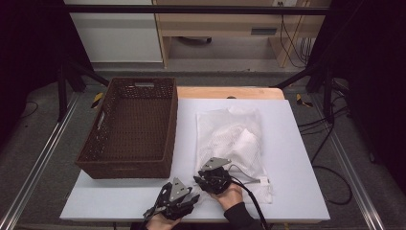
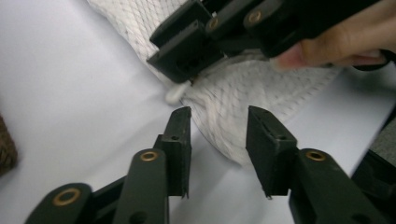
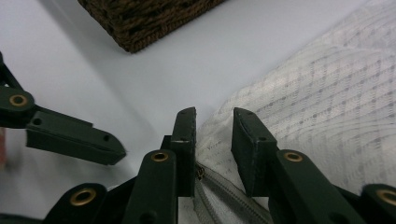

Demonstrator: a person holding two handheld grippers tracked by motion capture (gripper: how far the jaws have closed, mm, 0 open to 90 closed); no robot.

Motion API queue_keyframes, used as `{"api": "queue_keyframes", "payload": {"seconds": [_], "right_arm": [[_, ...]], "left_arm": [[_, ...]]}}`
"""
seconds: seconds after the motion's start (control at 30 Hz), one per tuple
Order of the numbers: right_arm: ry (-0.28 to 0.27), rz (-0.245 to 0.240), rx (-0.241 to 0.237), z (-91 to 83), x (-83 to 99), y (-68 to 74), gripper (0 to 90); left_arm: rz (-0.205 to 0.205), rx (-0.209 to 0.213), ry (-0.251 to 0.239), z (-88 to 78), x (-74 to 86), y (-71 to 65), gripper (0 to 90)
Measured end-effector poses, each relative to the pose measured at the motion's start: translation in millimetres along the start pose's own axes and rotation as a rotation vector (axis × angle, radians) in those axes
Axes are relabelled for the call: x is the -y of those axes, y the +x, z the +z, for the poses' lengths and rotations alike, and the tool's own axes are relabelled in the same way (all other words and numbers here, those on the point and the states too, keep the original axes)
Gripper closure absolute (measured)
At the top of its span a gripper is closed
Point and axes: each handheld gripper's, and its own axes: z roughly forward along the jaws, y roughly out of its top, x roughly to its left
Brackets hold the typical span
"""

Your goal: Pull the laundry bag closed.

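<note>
White mesh laundry bag (image 1: 232, 139) flat on white table (image 1: 297, 191), right of brown woven basket (image 1: 131, 127). At its near corner, right hand-held gripper (image 1: 207, 178) straddling zipper edge, left hand-held gripper (image 1: 189, 197) parted, unclenched. Beyond, grey floor, wooden furniture.

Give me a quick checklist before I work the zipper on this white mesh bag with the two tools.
1. Mesh bag lies flat on the table: ok.
2. Right tool jaws straddle the bag's corner by the zipper: ok.
3. Right tool pressing on the fabric or zipper: cannot tell.
4. Left tool open, bag edge between its jaws, not pinched: ok.
5. Zipper pull located: cannot tell.
6. Basket stands apart from the bag: ok.
</note>
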Motion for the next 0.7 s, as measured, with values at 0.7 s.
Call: {"api": "queue_keyframes", "payload": {"seconds": [0.7], "right_arm": [[0.033,-0.020,-0.015,8.7,-6.0,12.5,80.8]], "left_arm": [[0.009,-0.042,0.032,5.5,2.5,-8.6,88.2]]}}
